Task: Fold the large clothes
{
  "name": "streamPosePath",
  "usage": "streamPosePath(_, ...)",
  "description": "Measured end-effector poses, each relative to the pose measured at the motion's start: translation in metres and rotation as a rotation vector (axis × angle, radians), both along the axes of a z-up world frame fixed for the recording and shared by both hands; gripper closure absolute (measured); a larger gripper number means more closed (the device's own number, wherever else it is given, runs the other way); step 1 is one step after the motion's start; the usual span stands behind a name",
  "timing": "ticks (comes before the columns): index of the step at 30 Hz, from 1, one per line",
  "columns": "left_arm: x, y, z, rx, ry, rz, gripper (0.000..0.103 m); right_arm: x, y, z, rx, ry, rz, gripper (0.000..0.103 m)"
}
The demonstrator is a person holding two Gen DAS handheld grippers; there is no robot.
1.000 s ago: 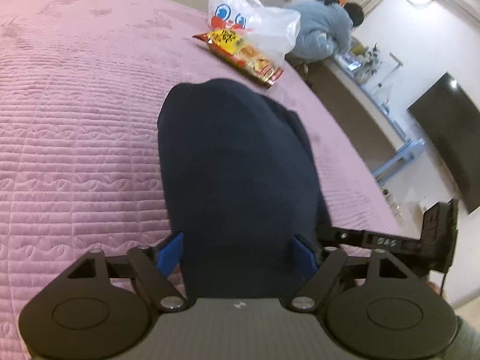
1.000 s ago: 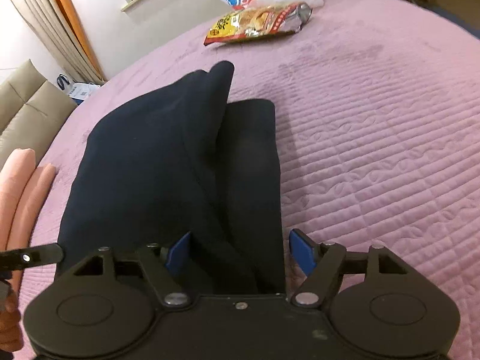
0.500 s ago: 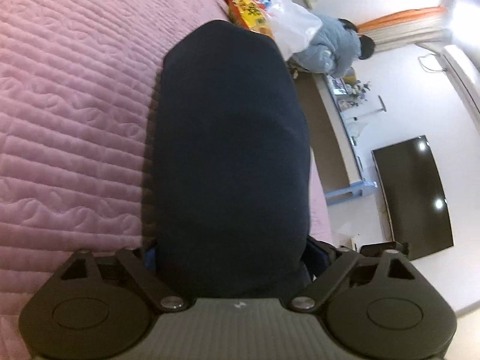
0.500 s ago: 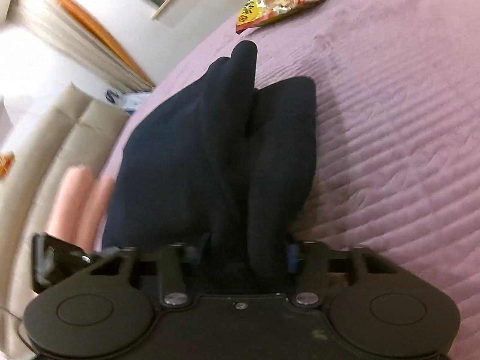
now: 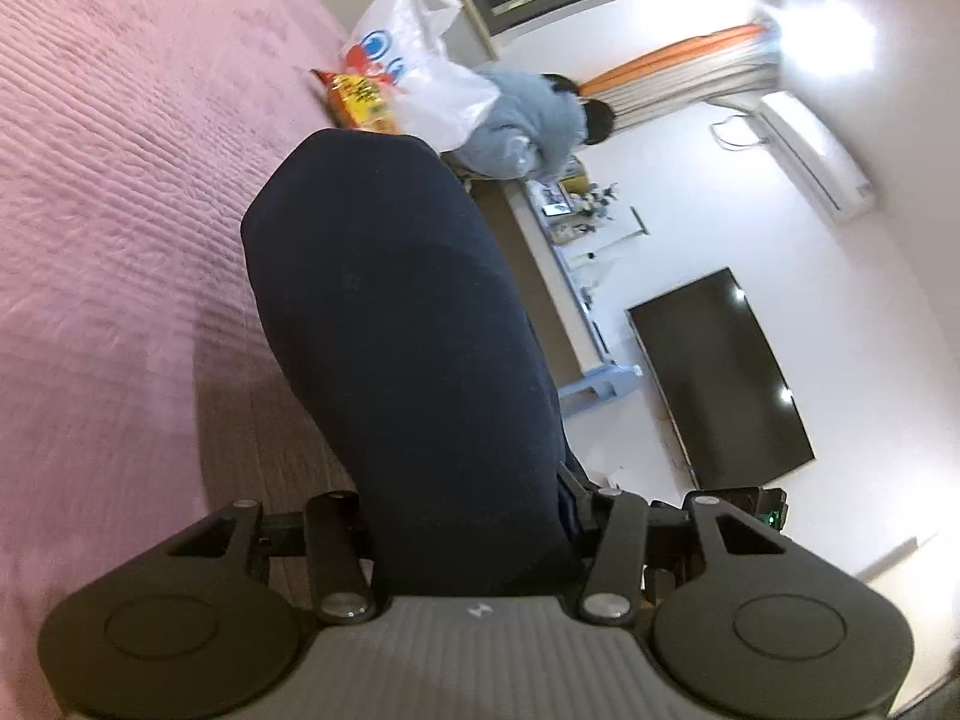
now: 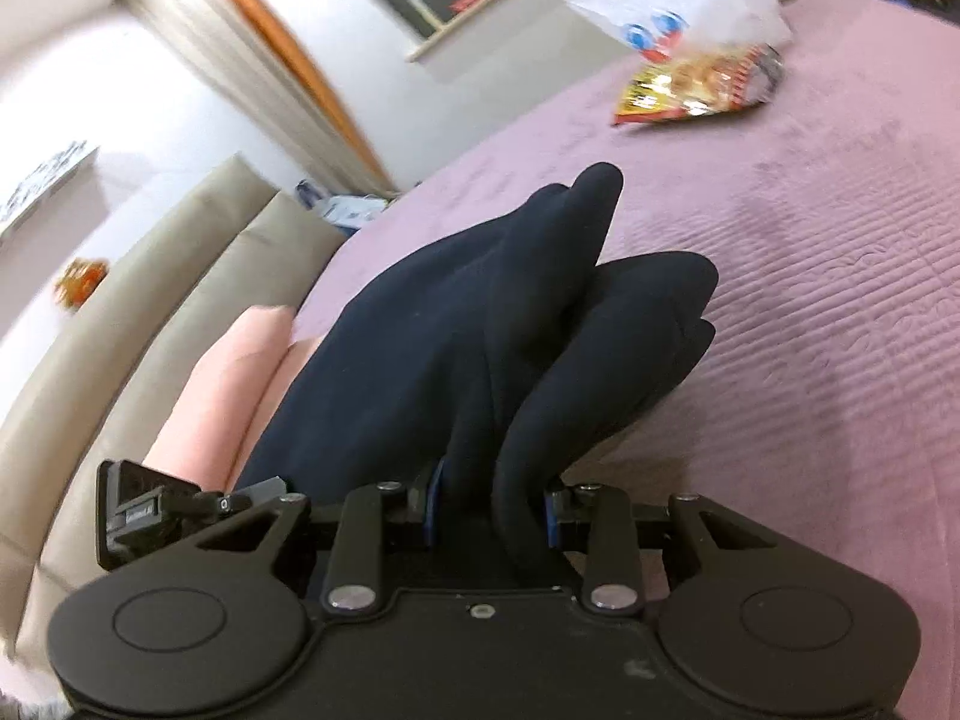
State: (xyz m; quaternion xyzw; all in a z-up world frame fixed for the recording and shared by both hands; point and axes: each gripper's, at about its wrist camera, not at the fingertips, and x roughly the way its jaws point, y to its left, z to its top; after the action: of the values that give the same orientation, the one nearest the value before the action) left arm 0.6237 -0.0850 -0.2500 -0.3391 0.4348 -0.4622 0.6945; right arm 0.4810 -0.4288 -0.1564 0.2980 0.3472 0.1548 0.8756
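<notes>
A dark navy garment (image 5: 396, 324) is lifted off the pink quilted bed (image 5: 108, 192) and hangs bunched ahead of both grippers. My left gripper (image 5: 474, 516) is shut on one end of the garment; the cloth hides its fingertips. My right gripper (image 6: 489, 510) is shut on the other end of the navy garment (image 6: 480, 324), with its blue pads pressed into the folds. The far end of the cloth droops toward the bed (image 6: 840, 300).
A yellow-red snack bag (image 6: 696, 90) and a white plastic bag (image 6: 672, 6) lie at the far edge of the bed. A beige sofa (image 6: 120, 324) with a pink cushion (image 6: 228, 396) stands at left. A person in blue (image 5: 528, 120) and a TV (image 5: 720, 378) are across the room.
Both grippers have closed on the garment and lifted it up off the bed. The views have tilted upward, so more of the room shows.
</notes>
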Motion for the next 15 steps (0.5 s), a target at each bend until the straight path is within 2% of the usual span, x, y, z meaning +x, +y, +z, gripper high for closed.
streamPosePath(4, -0.061, 0.043, 0.030, 0.009, -0.016, 0.012, 0.052, -0.053, 0.043, 0.024, 0.016, 0.013, 0.012, 0.064)
streamPosePath(8, -0.120, 0.086, 0.038, 0.030, -0.008, 0.036, 0.052, -0.095, 0.085, 0.030, -0.003, 0.044, 0.043, 0.064)
streamPosePath(11, -0.157, 0.110, 0.022, 0.034, 0.008, 0.054, 0.052, -0.126, 0.108, 0.018, -0.017, 0.068, 0.075, 0.064)
streamPosePath(15, -0.193, 0.128, -0.022, 0.054, 0.041, 0.081, 0.052, -0.155, 0.127, -0.026, -0.012, 0.127, 0.105, 0.064)
